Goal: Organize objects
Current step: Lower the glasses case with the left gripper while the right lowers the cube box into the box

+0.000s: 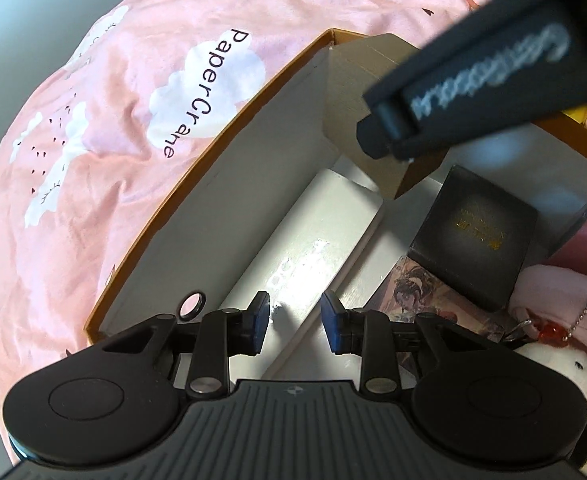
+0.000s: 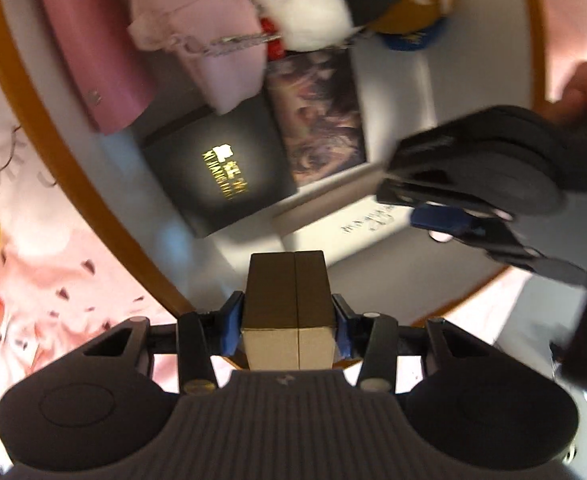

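A storage box with an orange rim and white inside lies on a pink bedspread. My right gripper is shut on a small gold cardboard box, held over the storage box's corner; that box also shows in the left wrist view under the right gripper's finger. My left gripper is open and empty above a long white box lying inside. A black box with gold print sits in the storage box.
Inside the storage box lie a picture card, a pink case, pink cloth and a white plush keychain. A small black ring lies by the inner wall. The pink bedspread surrounds the box.
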The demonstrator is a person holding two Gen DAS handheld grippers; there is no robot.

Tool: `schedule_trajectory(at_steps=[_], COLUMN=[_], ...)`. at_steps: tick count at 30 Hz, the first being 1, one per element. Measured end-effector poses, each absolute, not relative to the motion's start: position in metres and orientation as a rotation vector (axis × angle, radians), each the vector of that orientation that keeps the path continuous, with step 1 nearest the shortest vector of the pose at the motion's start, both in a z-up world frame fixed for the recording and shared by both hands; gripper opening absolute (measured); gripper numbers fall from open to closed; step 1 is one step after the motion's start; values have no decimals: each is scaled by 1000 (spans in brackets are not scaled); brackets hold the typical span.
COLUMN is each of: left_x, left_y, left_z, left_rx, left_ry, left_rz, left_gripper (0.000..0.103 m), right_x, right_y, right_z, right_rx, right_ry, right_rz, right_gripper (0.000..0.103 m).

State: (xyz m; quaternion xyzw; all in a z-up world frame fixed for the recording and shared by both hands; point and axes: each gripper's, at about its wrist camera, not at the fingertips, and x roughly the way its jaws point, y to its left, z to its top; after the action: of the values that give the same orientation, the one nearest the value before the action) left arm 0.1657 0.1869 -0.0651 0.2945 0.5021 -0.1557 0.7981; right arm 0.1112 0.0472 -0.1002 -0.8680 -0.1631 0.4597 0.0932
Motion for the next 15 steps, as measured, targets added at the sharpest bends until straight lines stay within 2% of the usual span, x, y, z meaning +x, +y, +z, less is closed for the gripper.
schedule_trajectory(at_steps=[15], left_x=[122], left_y=[225], left_z=[-53], left_rx=[634], left_ry=[1062], left_rz=[-325], left_gripper=[37], right_x=[108], right_y=[49], right_z=[-123], right_rx=[-2841], right_ry=[-398], right_rz=[1318], right_gripper=[48])
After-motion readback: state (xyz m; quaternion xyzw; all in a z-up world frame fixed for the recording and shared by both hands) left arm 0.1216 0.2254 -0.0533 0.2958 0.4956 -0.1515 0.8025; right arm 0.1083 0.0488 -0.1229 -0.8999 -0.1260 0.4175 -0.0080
